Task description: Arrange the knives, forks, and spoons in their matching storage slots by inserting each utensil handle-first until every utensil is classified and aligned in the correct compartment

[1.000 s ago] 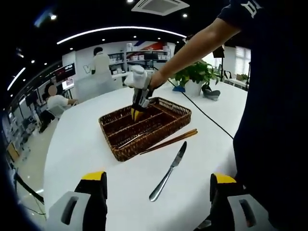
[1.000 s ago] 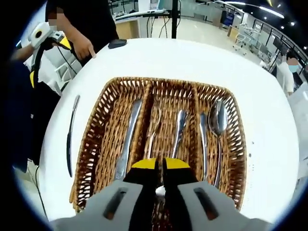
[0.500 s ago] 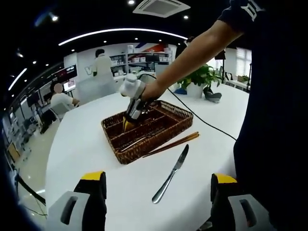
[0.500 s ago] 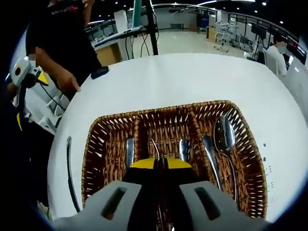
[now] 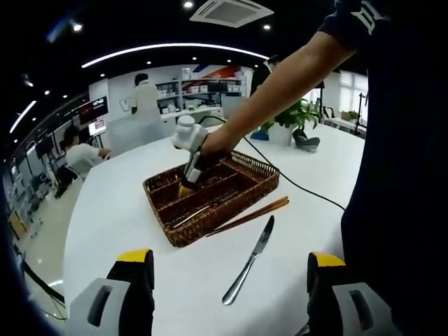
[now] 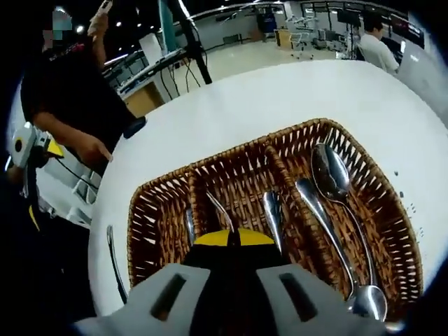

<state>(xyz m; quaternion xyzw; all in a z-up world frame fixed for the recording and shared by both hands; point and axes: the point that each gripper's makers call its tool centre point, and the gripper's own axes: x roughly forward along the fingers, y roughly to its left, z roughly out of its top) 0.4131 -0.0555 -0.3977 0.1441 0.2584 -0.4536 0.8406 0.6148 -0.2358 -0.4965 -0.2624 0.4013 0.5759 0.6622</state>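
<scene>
A brown wicker basket with three long compartments sits on the white table. In the right gripper view, a knife lies in its left slot, a utensil in the middle slot, and spoons in the right slot. My right gripper is low over the middle slot, shut on a thin fork that slants up from its tips. In the left gripper view, the right gripper dips into the basket. My left gripper hangs open above a loose knife on the table.
Brown chopsticks lie along the basket's near side. The loose knife is left of the basket in the right gripper view, with a small black object beyond it. A person in black stands at the table edge. A potted plant stands behind.
The right gripper has shifted a little toward the basket's left end and tilted, still shut over the middle slot. The left gripper has stayed open in place.
</scene>
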